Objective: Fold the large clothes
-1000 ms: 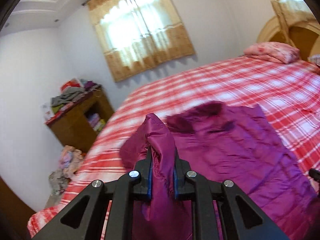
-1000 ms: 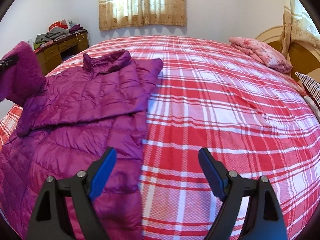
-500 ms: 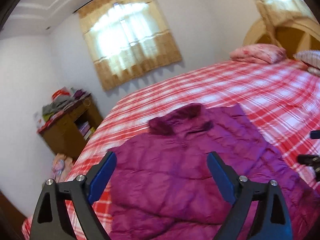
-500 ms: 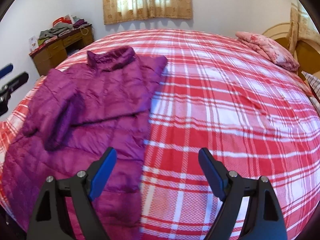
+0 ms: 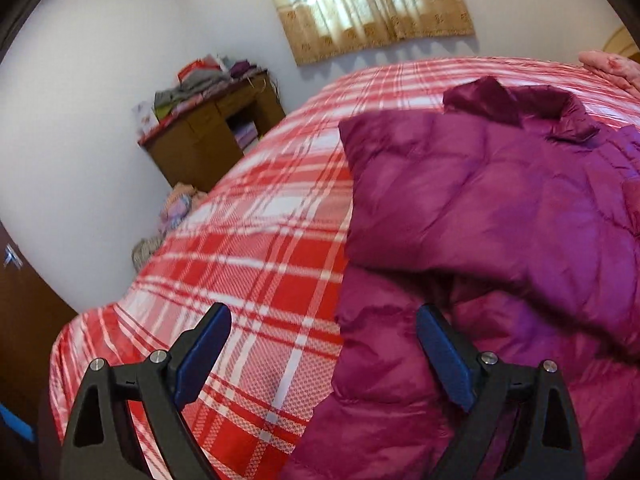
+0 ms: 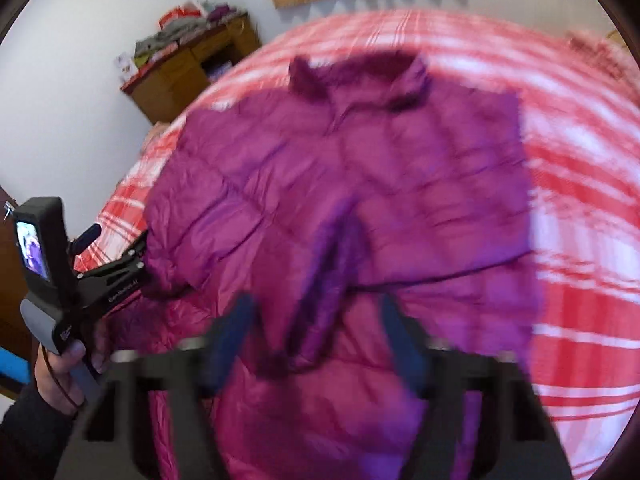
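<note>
A magenta quilted puffer jacket (image 5: pixel 492 208) lies on the red-and-white plaid bedspread (image 5: pixel 256 264), collar toward the curtained window (image 5: pixel 372 4), with 1 sleeve folded across its chest. Your left gripper (image 5: pixel 324 360) hovers over the jacket's near left edge, jaws spread wide, holding nothing. Your right gripper (image 6: pixel 316 344) is blurred above the jacket's lower middle — jaws apart, empty. The jacket looks light, puffy and slick, so it will likely spring back; pinch deep at a stitched seam or hem — not a padded bulge.
</note>
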Action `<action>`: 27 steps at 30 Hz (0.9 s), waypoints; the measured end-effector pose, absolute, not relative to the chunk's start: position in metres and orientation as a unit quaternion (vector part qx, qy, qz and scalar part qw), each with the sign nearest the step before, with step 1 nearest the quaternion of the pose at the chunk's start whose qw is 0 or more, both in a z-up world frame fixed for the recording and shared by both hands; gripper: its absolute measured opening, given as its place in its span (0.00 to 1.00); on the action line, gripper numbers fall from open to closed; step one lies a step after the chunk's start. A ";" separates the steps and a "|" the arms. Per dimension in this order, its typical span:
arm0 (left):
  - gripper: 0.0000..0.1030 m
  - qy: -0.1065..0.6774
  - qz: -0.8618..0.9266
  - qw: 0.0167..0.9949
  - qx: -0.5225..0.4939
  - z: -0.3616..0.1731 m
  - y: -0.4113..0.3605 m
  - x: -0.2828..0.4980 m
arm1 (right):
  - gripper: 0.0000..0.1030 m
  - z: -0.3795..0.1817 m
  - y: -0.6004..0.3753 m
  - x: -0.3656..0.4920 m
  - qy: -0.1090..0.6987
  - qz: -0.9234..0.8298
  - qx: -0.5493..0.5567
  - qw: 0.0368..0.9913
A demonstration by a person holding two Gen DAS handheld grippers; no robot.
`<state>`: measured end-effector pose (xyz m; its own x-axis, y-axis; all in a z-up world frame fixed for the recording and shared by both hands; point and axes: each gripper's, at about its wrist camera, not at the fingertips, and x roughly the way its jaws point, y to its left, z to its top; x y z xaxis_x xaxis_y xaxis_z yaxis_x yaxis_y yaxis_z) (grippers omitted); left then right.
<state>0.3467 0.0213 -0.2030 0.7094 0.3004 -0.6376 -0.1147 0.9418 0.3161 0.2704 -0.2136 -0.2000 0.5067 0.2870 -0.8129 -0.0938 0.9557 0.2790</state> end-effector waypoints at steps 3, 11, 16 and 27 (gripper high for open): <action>0.91 0.368 0.110 0.916 0.119 -0.210 0.026 0.347 | 0.14 -0.200 -0.212 0.274 0.473 0.099 0.101 0.870; 0.91 0.379 0.106 0.913 0.110 -0.219 0.035 0.350 | 0.14 -0.189 -0.255 0.278 0.442 0.005 0.094 0.892; 0.91 0.349 0.089 0.929 0.087 -0.171 0.031 0.346 | 0.57 -0.201 -0.267 0.270 0.448 -0.014 0.099 0.888; 0.91 0.355 0.042 0.930 0.084 -0.174 -0.047 0.415 | 0.31 -0.175 -0.227 0.296 0.388 -0.009 0.069 0.919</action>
<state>0.4154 -0.0468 -0.1737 0.7440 0.1380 -0.6538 -0.0187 0.9824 0.1860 0.2956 -0.2268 -0.1753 0.6987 0.0365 -0.7145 0.0708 0.9903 0.1198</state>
